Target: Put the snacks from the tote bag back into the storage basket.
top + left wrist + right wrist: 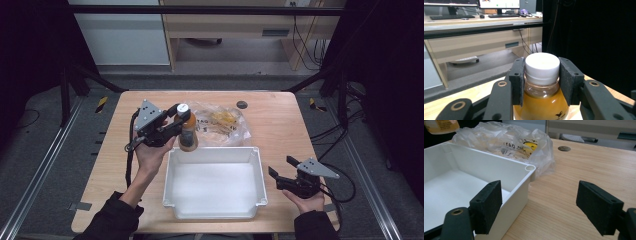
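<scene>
1. High view is showing the wooden table [280, 125] carrying a white plastic bin [215, 200], with nothing lying in it, at the near middle.
2. Behind the bin's far wall a crumpled clear plastic bag [225, 125] with yellow printing is lying on the table.
3. The left claw [179, 119] is gripping a juice bottle [188, 134] at its neck, holding it upright near the bin's far-left corner; whether it is touching the table I cannot tell.
4. The right claw [281, 169] is resting open and holding nothing, just right of the bin.
5. The bottle is looking full, so probably heavy, stiff and smooth; under the white cap [542, 65] seems the surest hold.
6. Left gripper view is showing the pads [517, 80] clamping the cap and neck, which the high view is leaving unclear; right gripper view is showing the bag's lettering.
</scene>
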Available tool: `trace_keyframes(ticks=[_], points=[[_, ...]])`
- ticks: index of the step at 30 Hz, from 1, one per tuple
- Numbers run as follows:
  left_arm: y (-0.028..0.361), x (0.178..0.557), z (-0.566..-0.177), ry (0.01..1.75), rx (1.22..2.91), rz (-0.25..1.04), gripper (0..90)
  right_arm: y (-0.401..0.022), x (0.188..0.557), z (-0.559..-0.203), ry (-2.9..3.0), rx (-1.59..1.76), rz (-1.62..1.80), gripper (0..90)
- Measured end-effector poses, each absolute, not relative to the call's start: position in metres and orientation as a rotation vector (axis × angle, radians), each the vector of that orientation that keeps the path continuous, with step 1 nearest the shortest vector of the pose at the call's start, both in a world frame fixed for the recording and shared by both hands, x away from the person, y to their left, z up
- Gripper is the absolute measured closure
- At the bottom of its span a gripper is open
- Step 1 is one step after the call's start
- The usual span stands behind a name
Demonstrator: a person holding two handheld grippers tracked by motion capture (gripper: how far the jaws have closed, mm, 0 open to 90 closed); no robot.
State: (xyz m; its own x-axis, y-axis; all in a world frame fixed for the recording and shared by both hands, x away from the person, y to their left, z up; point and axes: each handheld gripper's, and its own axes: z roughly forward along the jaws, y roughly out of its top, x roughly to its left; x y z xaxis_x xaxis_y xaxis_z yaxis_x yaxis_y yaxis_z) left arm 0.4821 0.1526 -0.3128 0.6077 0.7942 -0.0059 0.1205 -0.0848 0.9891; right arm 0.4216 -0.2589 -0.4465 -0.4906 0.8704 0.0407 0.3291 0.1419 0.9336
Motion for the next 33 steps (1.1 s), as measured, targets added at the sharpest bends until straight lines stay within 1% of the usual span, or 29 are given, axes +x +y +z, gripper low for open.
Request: trace_keyframes(ticks=[16, 33], points=[[0.148, 0.459, -0.337, 0.756, 1.624, 0.633, 58.8, -0.259, 0.421, -0.446, 1.903, 1.140, 1.335, 20.9], [0.133, 0.450, -0.357, 0.741, 1.688, 0.582, 58.8, -0.260, 0.418, -0.447, 1.907, 1.134, 1.330, 21.2]])
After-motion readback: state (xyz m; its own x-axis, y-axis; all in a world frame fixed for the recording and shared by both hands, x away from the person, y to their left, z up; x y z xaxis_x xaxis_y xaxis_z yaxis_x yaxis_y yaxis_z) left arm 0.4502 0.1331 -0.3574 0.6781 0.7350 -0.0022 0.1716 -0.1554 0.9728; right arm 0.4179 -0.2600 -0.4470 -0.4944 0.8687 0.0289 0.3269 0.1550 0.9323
